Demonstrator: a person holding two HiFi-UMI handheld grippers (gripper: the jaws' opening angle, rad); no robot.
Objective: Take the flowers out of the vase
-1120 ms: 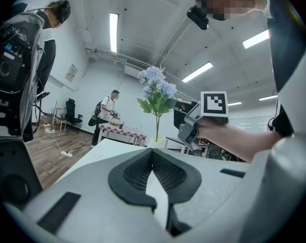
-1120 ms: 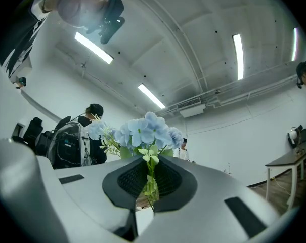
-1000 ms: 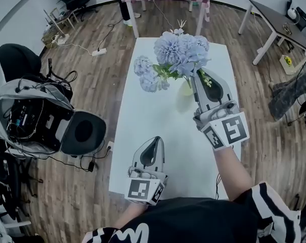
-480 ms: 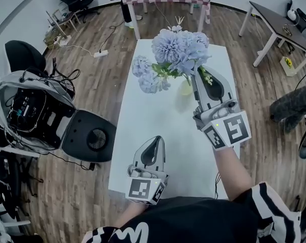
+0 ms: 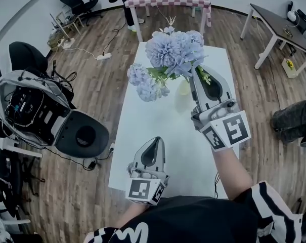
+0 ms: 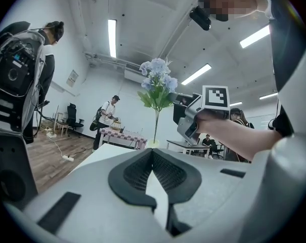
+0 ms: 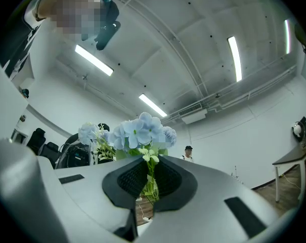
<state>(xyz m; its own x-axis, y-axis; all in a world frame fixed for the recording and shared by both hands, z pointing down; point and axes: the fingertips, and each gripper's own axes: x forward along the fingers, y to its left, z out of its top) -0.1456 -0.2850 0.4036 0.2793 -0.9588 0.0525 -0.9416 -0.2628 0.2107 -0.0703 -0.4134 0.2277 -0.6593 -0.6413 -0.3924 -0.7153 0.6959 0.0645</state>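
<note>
Blue flowers (image 5: pixel 174 52): the bunch sits a little higher and further left in the head view than a second ago. I judge it is coming up out of the vase.
Right gripper (image 5: pixel 193 72): fingers (image 7: pixel 180 178) clenched on the green stems (image 7: pixel 150 181) just under the flower heads. The hand has crept upward with them.
Vase (image 5: pixel 184 88): pale yellow-green, on the white desk (image 5: pixel 158 115), in the same spot as before, so only the bunch is rising.
Left gripper (image 5: pixel 154 142): fingers closed together with nothing in them, low over the near end of the desk, unchanged.
Task status: lift under way, not finished.
Hard to see: from above, leaves and the right gripper cover the vase mouth. In the left gripper view the stem still runs down to the small vase, so I cannot tell whether the stem ends are clear.
</note>
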